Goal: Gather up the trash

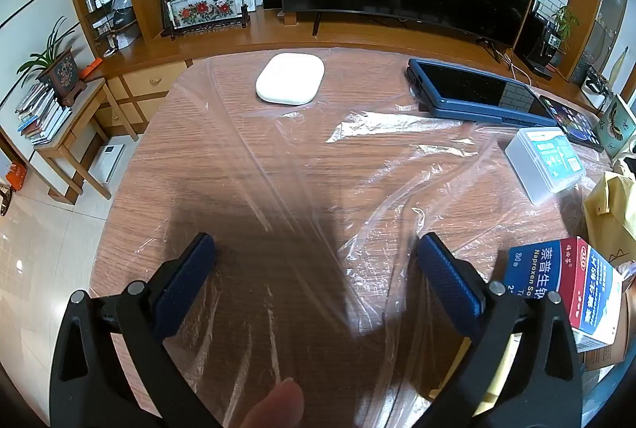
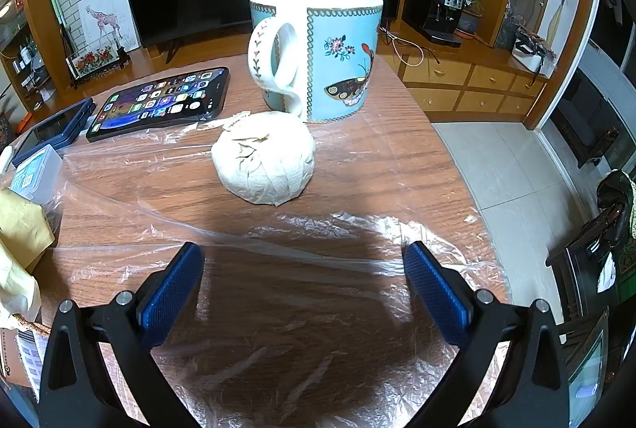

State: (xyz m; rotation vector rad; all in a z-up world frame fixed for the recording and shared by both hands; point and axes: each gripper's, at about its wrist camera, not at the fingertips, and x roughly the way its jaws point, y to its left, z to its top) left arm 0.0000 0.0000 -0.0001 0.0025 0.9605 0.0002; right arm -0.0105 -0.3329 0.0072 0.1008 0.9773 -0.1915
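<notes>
A thin clear plastic sheet (image 1: 302,189) lies crumpled over the wooden table (image 1: 190,133); it also shows in the right wrist view, plastic sheet (image 2: 318,241). A white paper-wrapped ball (image 2: 264,161) rests on it in front of a blue butterfly mug (image 2: 318,58). My left gripper (image 1: 316,249) hovers open above the sheet, nothing between its blue pads. My right gripper (image 2: 304,259) is open too, pointing down at the sheet, a short way nearer than the ball. A fingertip (image 1: 278,404) shows at the left view's bottom edge.
A white oval case (image 1: 290,78), a blue tablet (image 1: 477,94), a clear plastic box (image 1: 548,165), a medicine box (image 1: 572,288) and yellow paper (image 1: 612,213) lie on the table. A lit phone (image 2: 163,102) lies left of the mug. The table edge drops to tiled floor (image 2: 508,173).
</notes>
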